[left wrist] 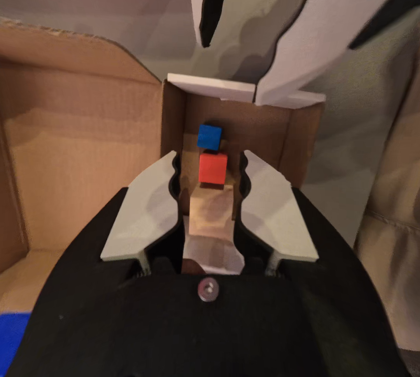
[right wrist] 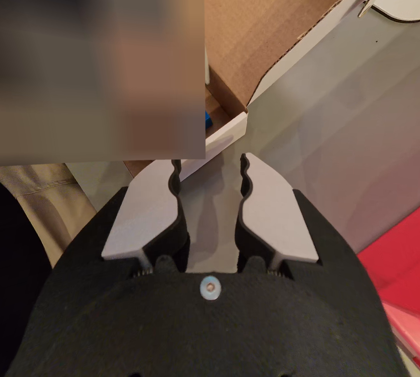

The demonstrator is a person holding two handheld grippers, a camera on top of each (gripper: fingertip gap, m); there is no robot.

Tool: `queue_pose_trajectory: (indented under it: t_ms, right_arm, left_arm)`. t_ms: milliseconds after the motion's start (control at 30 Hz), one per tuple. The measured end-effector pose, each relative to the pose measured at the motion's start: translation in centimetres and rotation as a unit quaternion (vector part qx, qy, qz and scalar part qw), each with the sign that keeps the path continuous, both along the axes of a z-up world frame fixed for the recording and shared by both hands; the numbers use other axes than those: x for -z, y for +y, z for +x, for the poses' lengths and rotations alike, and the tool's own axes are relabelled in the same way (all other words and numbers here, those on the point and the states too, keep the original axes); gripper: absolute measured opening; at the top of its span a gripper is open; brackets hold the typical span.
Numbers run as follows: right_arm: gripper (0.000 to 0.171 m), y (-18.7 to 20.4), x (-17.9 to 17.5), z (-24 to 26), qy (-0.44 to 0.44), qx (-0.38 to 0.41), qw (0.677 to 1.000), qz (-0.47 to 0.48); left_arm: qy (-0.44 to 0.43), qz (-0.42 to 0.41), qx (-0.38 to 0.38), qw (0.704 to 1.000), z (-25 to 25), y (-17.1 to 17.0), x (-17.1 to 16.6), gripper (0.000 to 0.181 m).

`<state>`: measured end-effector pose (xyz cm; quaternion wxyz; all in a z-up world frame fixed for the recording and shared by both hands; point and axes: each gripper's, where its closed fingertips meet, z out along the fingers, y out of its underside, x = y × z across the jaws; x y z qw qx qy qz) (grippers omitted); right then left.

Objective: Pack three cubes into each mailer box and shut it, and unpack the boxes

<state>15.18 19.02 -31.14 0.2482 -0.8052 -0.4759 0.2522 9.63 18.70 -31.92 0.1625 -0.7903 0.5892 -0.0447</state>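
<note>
In the left wrist view a small open mailer box (left wrist: 302, 138), white outside and brown inside, holds a blue cube (left wrist: 209, 136), a red cube (left wrist: 212, 168) and a plain wood cube (left wrist: 211, 206) in a row. My left gripper (left wrist: 210, 156) is open, its fingers on either side of the wood cube. My right gripper (right wrist: 210, 159) is open and empty over the grey table, just off the box's white wall (right wrist: 227, 131); a blue cube (right wrist: 208, 121) shows inside. The right gripper also shows in the left wrist view (left wrist: 230, 70), at the box's far wall.
A larger open cardboard box (left wrist: 68, 138) stands left of the small one. The box lid (right wrist: 272, 25) lies open toward the upper right. A red thing (right wrist: 397, 263) lies at the right. A blue thing (left wrist: 13, 332) sits at the lower left. Beige fabric (left wrist: 397, 206) borders the table.
</note>
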Motion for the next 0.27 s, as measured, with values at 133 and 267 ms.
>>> queue_pose_trajectory:
  t_ms: [133, 267]
  right_arm:
    - [0.048, 0.3, -0.6, -0.2, 0.009, 0.004, 1.0, 0.012]
    - [0.049, 1.0, -2.3, -1.1, 0.064, 0.021, 0.998, 0.014]
  left_arm:
    - [-0.052, 0.067, -0.067, 0.994, -3.1, 0.5, -4.0, 0.051]
    - [-0.135, 0.123, -0.189, 0.965, -7.8, 1.9, -6.8, 0.056]
